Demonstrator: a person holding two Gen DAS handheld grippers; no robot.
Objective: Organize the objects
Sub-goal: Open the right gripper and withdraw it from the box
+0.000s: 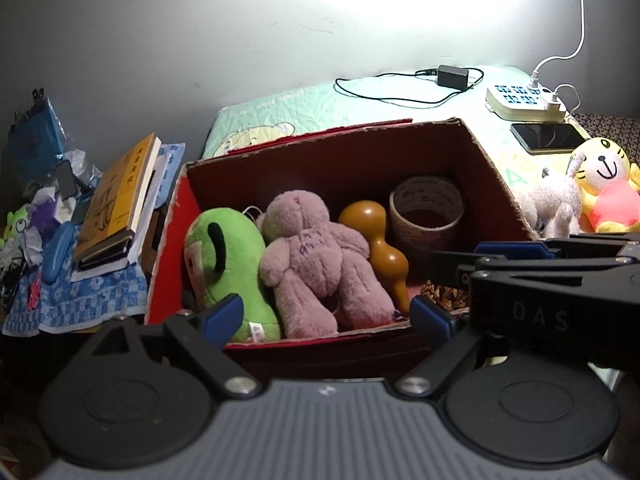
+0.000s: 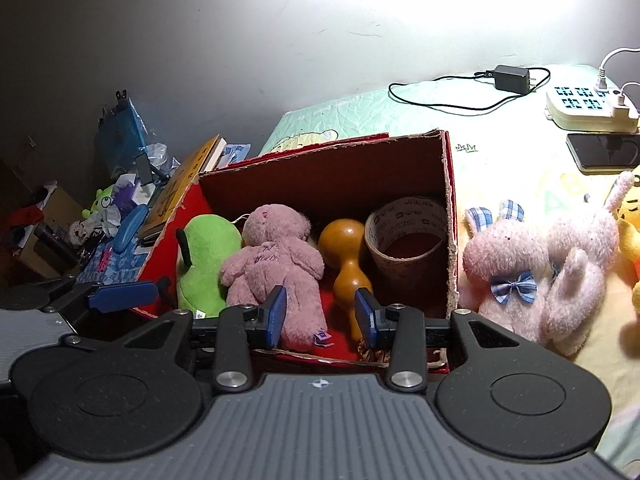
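— Toys sitting where?
— Cardboard box point(image 2: 450, 216) on the bed is holding, left to right, a green plush point(image 2: 204, 264), pink bear point(image 2: 276, 264), wooden gourd point(image 2: 346, 260) and tape roll point(image 2: 404, 232); a pink bunny point(image 2: 504, 276) is lying just right of it.

— Grippers?
— Left gripper point(image 1: 326, 314) and right gripper point(image 2: 322, 314) are both hovering spread and empty at the near wall.

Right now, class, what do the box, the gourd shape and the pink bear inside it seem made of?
Box: corrugated cardboard, matte, its edges ragged and torn.
Gourd shape: probably polished wood or dried gourd; smooth amber surface with a glossy highlight.
Pink bear: plush fabric, fuzzy pile.
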